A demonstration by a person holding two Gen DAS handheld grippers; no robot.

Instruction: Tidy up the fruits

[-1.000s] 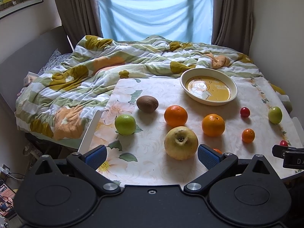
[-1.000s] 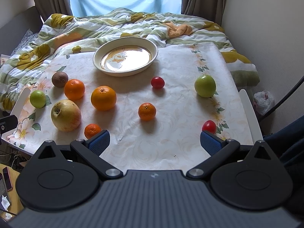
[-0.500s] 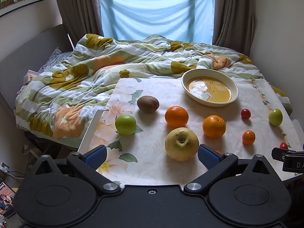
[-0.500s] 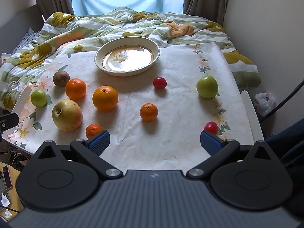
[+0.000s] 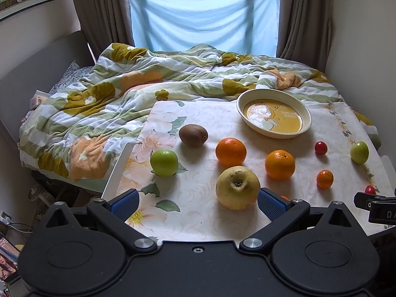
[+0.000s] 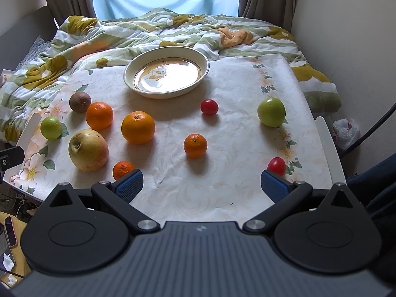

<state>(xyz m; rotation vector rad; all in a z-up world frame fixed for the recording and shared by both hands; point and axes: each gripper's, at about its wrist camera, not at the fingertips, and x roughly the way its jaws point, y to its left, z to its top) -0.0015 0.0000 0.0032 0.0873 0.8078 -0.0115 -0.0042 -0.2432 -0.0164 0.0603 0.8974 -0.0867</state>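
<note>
Fruit lies scattered on a floral tablecloth [image 6: 222, 193]. A big yellow apple [image 5: 237, 187] sits just ahead of my open left gripper [image 5: 196, 204], close to its right finger. Farther off lie a green apple [image 5: 164, 162], a kiwi [image 5: 193, 135] and two oranges [image 5: 230, 151] [image 5: 280, 164]. An empty cream bowl [image 6: 166, 92] with a yellow bottom stands at the back. My right gripper [image 6: 201, 185] is open over bare cloth. A small tangerine [image 6: 122, 169] sits by its left finger, a red tomato [image 6: 276, 165] by its right. Ahead lie another tangerine [image 6: 195, 145], a tomato [image 6: 209, 106] and a green apple [image 6: 271, 111].
A rumpled flowered quilt [image 5: 123, 99] covers the bed behind the table. White table rails [image 6: 329, 146] run along both sides. A wall [image 6: 351, 37] stands close on the right, with a plastic bag [image 6: 345, 131] on the floor. The other gripper's tip [image 5: 371, 201] shows at the right edge.
Both grippers have drifted slightly, so the fruit sits a little lower and to the right in each view. No fruit has moved and both stay open.
</note>
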